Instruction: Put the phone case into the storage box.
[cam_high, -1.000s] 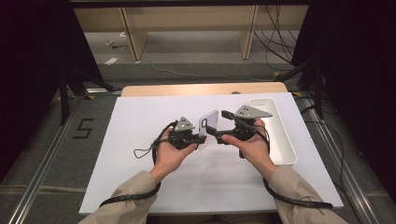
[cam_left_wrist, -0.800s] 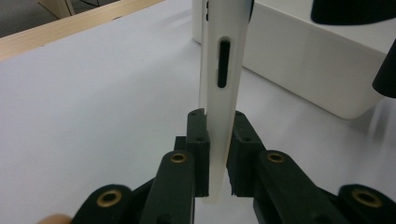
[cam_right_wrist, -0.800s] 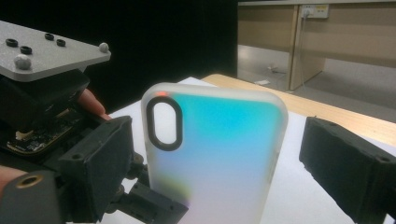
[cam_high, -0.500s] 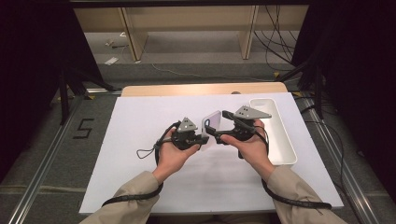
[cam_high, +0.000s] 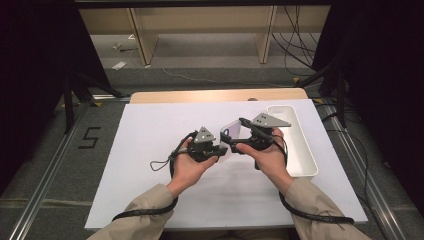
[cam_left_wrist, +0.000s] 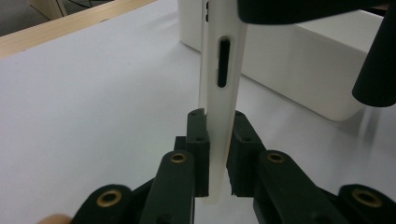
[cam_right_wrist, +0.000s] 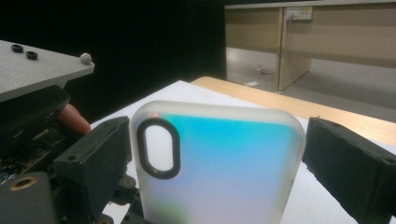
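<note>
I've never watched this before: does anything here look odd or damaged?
Nothing stands out. The left gripper pinches the phone case by its thin edge, the right gripper straddles it, and the white tray sits square.

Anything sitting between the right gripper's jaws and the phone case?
Nothing visible. The phone case stands between the right gripper's open jaws with bare gaps on both sides. The left gripper pinches its edge from the other end.

Phone case (cam_right_wrist: 219, 163) frosted translucent plastic; tongs (cam_left_wrist: 217, 154) matt black; tray (cam_high: 295, 145) glossy white.
</note>
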